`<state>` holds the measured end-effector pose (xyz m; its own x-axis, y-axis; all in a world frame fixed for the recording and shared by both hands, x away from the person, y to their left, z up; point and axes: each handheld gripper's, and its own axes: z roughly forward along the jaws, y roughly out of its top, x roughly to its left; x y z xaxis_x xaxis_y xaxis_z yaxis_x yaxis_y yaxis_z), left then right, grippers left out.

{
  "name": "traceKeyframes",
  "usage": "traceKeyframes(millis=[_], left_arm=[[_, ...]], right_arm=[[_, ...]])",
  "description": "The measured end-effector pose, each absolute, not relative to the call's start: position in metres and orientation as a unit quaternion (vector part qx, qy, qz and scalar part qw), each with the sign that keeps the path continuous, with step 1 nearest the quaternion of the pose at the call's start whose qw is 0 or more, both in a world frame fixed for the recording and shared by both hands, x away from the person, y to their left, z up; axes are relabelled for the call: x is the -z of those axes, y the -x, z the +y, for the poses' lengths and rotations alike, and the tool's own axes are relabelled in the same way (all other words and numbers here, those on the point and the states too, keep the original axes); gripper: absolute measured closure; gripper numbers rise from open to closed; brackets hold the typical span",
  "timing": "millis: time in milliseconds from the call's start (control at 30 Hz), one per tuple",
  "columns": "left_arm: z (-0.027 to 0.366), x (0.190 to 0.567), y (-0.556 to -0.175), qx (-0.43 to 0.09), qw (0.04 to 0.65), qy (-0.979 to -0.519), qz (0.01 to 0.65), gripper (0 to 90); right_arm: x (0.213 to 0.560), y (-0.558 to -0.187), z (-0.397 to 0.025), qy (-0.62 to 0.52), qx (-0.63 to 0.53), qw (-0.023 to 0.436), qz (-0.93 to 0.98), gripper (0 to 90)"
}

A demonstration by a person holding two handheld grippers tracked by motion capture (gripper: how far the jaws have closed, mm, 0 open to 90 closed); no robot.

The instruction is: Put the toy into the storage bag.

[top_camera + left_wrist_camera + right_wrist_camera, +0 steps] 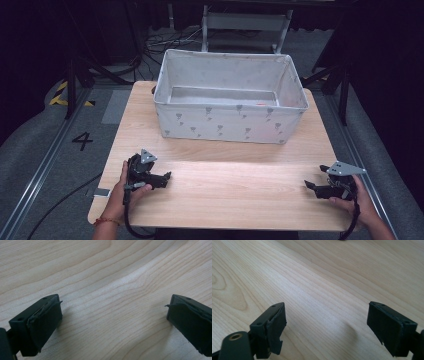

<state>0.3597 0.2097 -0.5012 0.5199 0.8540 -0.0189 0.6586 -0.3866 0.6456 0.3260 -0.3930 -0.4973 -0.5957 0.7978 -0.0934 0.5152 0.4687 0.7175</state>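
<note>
Tools (167, 176) (308, 185) apart, fabric bin (227, 122) beyond on table (235, 195).

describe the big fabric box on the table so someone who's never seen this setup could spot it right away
Start at the light wooden table. Across its far half, opposite the person's hands, stands a large rectangular fabric bin, open at the top. It is pale grey-white with small grey motifs printed on its sides, and it is much bigger than the two sets of black tongs, left and right, near the front edge.
</note>
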Motion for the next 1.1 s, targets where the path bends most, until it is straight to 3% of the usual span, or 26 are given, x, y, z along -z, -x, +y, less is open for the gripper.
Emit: traceKeyframes(millis=[300, 1100], left_arm=[[0.2093, 0.5013, -0.3597, -0.160, 0.305, -0.816, 0.464, 0.2], [0.2088, 0.5010, -0.3609, -0.156, 0.303, -0.817, 0.465, 0.0]], right_arm=[[0.5067, -0.3275, -0.4007, -0.423, -0.354, 0.169, 0.817, 14.5], [0.5067, -0.3274, -0.4006, -0.424, -0.353, 0.170, 0.817, 14.3]])
